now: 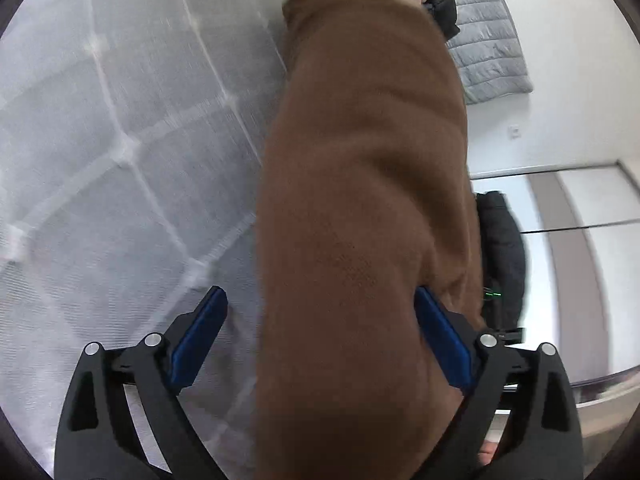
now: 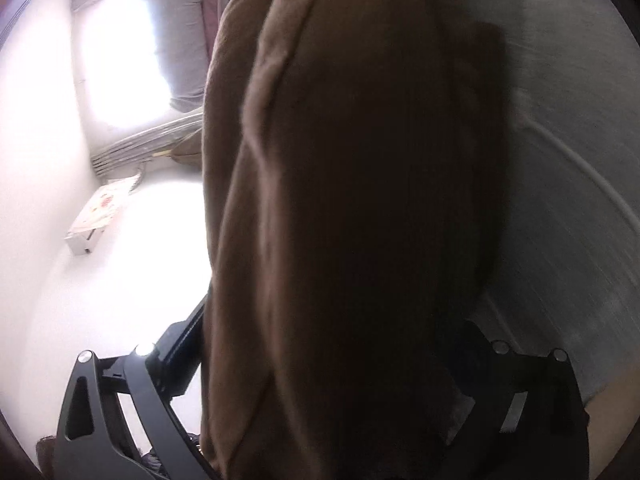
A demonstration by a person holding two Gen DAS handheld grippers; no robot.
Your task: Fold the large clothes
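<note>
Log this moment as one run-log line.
left gripper: open, brown garment between pads | right gripper: open, garment between | surface: grey quilted cover | fold: released

The brown garment (image 2: 352, 220) is hiding most of the right gripper's (image 2: 332, 336) fingers and is running past the frame's bottom edge.
</note>
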